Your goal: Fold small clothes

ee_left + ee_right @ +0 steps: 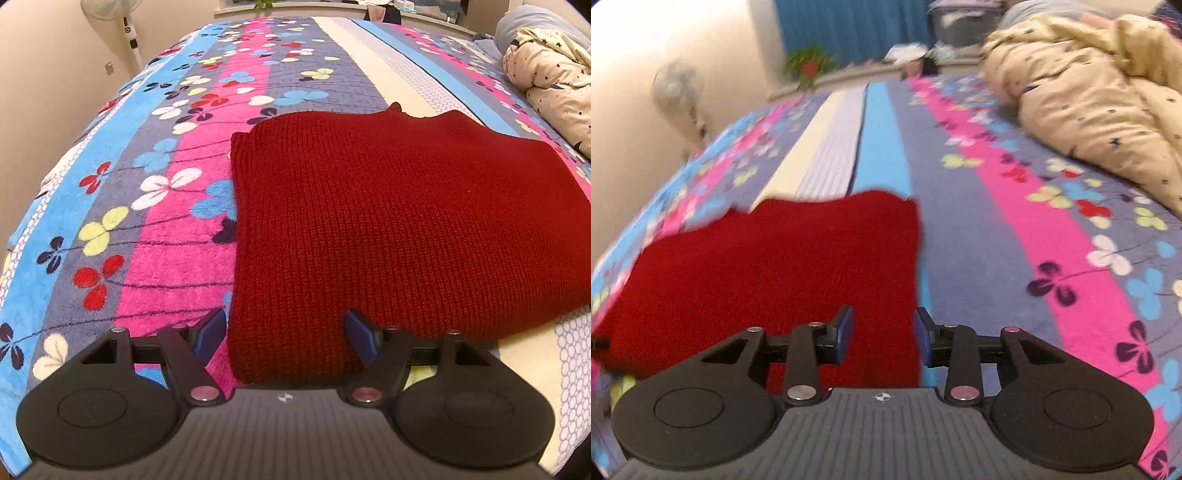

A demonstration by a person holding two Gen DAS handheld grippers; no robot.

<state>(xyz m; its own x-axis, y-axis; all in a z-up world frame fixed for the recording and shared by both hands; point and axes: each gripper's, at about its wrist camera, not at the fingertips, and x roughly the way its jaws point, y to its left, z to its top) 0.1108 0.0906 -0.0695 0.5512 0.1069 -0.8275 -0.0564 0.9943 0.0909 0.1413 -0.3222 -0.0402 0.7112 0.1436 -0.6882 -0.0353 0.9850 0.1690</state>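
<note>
a folded red sweater (399, 229) is laid flat on the bed (155, 206), which is covered by a striped blanket printed with clover shapes. in the left wrist view the sweater is seen from 12 to 3 o'clock of the left gripper (286, 338), and its near left corner is framed by that gripper's fingers, one blue pad (210, 334) off the cloth at the sweater's left edge, the other over the knit. the left gripper is spread wide and nothing is pinched.

in the right wrist view, which is blurred, the sweater (768, 273) is found at 10 to 12 o'clock of the right gripper (884, 338). the sweater's right edge is straddled by the spread fingers; whether the cloth is touched cannot be told.

a cream quilt (1089, 96) with small dark marks is bunched at 2 o'clock on the bed, well apart from the sweater. a standing fan (127, 22) is seen beside the bed at 10 o'clock.
</note>
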